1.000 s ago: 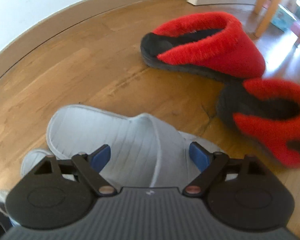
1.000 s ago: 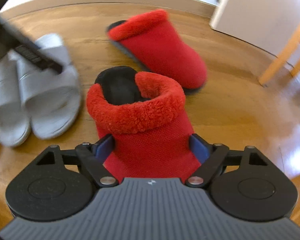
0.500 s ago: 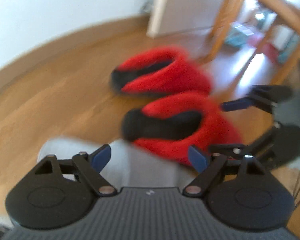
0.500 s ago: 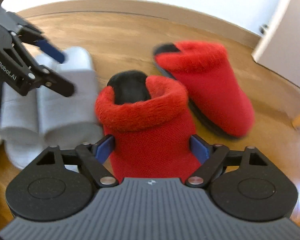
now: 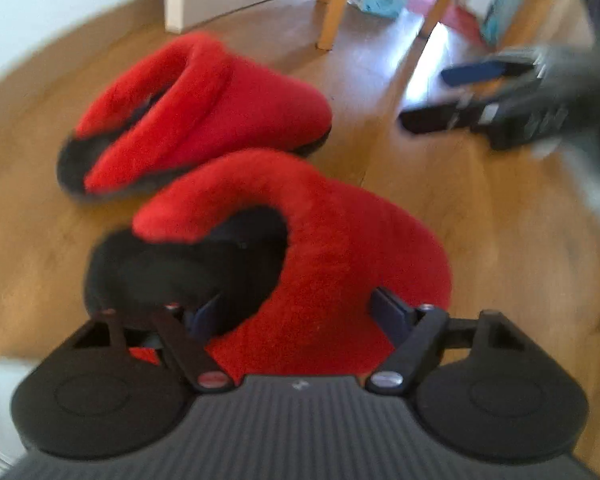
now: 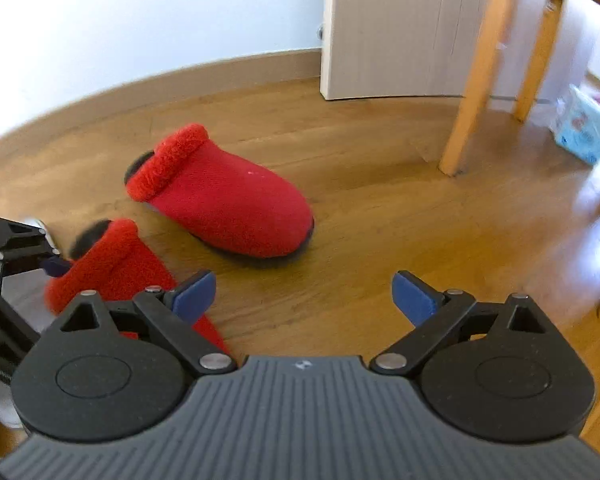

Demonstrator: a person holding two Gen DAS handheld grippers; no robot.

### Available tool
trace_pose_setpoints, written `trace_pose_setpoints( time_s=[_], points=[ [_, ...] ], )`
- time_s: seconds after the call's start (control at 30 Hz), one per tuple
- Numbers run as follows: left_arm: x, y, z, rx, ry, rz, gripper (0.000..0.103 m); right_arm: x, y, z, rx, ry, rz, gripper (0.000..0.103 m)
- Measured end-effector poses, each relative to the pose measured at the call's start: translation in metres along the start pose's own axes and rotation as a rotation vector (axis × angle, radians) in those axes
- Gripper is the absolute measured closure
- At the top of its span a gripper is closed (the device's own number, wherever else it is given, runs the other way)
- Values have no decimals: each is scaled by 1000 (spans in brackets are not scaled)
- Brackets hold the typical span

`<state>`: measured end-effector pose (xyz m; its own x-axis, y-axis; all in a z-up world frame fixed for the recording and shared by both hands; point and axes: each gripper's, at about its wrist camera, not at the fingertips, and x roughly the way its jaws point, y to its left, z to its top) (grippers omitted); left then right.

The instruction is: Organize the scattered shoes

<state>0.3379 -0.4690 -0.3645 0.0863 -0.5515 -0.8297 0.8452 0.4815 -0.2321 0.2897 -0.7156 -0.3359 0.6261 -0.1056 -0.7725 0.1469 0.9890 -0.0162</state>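
The left gripper (image 5: 296, 314) straddles the near red slipper (image 5: 320, 248) on the wooden floor (image 5: 480, 240), jaws closing, seemingly not yet pressing. Beyond, the far red slipper (image 6: 228, 204) lies nearer the wall. The right gripper (image 6: 304, 292) is opening over bare floor.

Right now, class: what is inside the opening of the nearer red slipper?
The nearer red slipper shows a black lining, with one finger of the closing left gripper reaching in. The toe cavity is hidden.
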Motion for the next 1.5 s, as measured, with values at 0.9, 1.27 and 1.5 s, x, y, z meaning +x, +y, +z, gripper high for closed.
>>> trace_pose_setpoints(
  time_s=[0.9,1.27,1.5],
  points=[
    [-125,139,-40,-500,-113,206,32,62,57,37,-71,86,98,17],
    [-116,96,-17,-382,-184,-53,27,77,84,61,-463,44,61,9],
    [-101,71,-32,-348,-125,19,26,123,108,75,-468,153,14,22]
  ],
)
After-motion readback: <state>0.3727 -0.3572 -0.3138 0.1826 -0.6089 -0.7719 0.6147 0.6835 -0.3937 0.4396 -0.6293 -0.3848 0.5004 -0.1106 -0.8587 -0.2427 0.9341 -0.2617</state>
